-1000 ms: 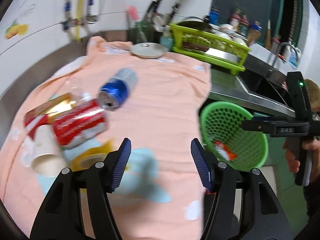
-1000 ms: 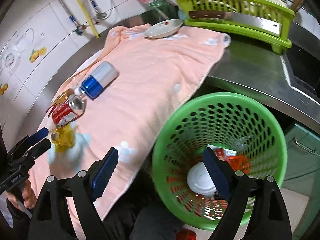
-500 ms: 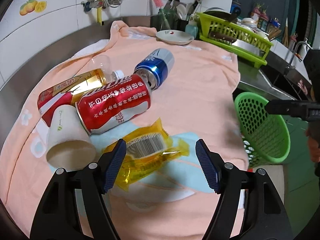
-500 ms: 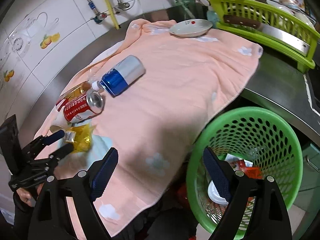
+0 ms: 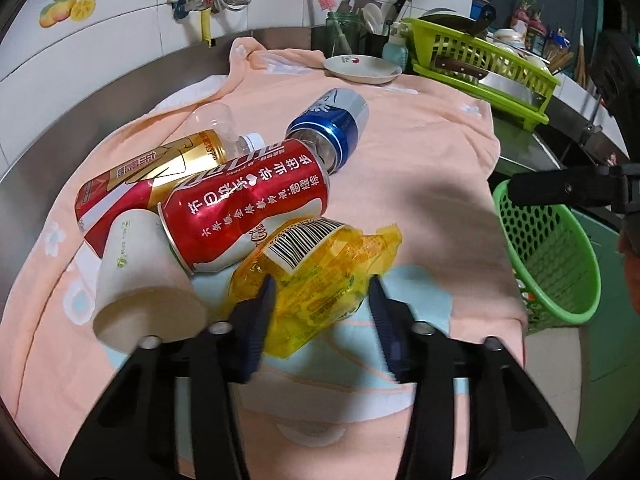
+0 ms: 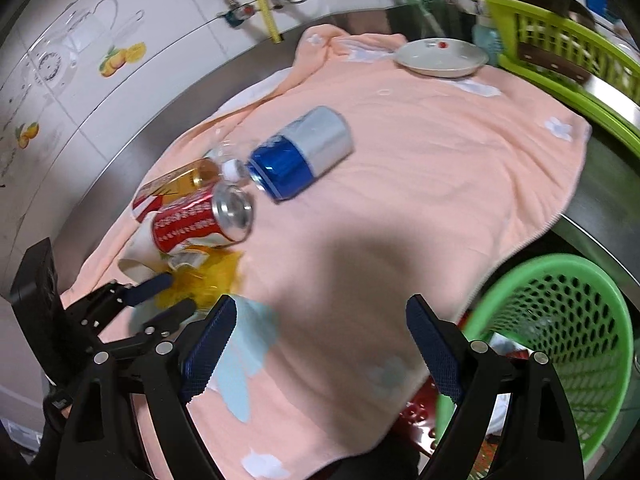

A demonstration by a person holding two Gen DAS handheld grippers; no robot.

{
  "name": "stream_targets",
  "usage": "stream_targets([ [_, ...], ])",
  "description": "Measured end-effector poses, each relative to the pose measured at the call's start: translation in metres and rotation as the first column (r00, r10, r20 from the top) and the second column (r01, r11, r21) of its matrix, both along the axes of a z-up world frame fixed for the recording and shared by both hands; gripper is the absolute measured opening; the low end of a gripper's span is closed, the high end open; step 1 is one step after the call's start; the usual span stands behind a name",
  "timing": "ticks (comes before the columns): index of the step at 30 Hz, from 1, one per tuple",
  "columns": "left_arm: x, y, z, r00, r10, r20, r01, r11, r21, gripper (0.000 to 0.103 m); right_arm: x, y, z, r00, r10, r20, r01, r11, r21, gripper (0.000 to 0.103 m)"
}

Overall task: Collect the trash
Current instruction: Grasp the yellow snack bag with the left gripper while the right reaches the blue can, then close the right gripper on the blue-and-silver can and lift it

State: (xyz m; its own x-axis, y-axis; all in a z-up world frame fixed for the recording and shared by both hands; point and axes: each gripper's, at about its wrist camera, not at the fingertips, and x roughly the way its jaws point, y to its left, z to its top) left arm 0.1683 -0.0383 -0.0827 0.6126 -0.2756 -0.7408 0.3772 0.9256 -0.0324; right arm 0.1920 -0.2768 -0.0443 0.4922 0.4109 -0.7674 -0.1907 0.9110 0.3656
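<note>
A crumpled yellow wrapper (image 5: 320, 264) lies on the peach towel (image 5: 420, 184), against a red can (image 5: 248, 216). My left gripper (image 5: 320, 300) is closing on the wrapper, which bunches up between its blue pads. Beside these lie a paper cup (image 5: 140, 276), a gold-labelled bottle (image 5: 152, 168) and a blue can (image 5: 332, 120). The right wrist view shows the same left gripper (image 6: 176, 292) at the wrapper (image 6: 216, 272). My right gripper (image 6: 320, 340) hangs open above the towel's near edge with nothing between its fingers, left of the green basket (image 6: 552, 264).
The green basket (image 5: 580, 280) stands on the floor beyond the counter's right edge, with trash inside. At the back of the towel sits a white plate (image 5: 362, 68), next to a green dish rack (image 5: 480, 60). Knives and a brush stand by the tiled wall.
My left gripper came down over the yellow wrapper and its jaws narrowed on it, crumpling it. My right gripper swung left from over the basket to above the towel, staying open.
</note>
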Motion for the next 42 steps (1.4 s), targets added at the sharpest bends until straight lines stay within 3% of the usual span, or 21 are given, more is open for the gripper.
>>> stream_targets([
  [4,-0.003,0.006,0.000,1.000,-0.003,-0.005,0.003,1.000,-0.028,0.017,0.007,0.016,0.003,0.999,0.034,0.007,-0.034,0.999,0.002,0.084],
  [7,-0.008,0.009,0.001,1.000,-0.006,0.004,0.006,0.999,-0.035,0.011,0.012,0.029,0.005,0.998,0.063,0.011,-0.063,0.998,-0.008,0.084],
  [18,-0.032,0.032,0.022,0.999,0.018,0.041,-0.013,0.994,-0.112,0.005,0.028,0.054,0.009,0.990,0.137,0.041,-0.135,0.989,-0.059,0.084],
  [30,-0.043,0.052,0.031,0.997,0.046,0.055,-0.036,0.983,-0.179,0.004,0.115,0.066,0.014,0.994,-0.063,-0.086,0.069,0.996,0.064,0.084],
  [36,-0.043,0.058,0.028,0.998,0.040,0.050,-0.029,0.981,-0.194,0.004,0.162,0.065,-0.007,0.958,-0.175,-0.226,0.215,0.962,0.166,0.084],
  [42,-0.042,0.062,0.028,0.998,0.034,0.053,-0.022,0.977,-0.211,0.004,0.183,0.068,-0.026,0.926,-0.251,-0.281,0.294,0.948,0.120,0.082],
])
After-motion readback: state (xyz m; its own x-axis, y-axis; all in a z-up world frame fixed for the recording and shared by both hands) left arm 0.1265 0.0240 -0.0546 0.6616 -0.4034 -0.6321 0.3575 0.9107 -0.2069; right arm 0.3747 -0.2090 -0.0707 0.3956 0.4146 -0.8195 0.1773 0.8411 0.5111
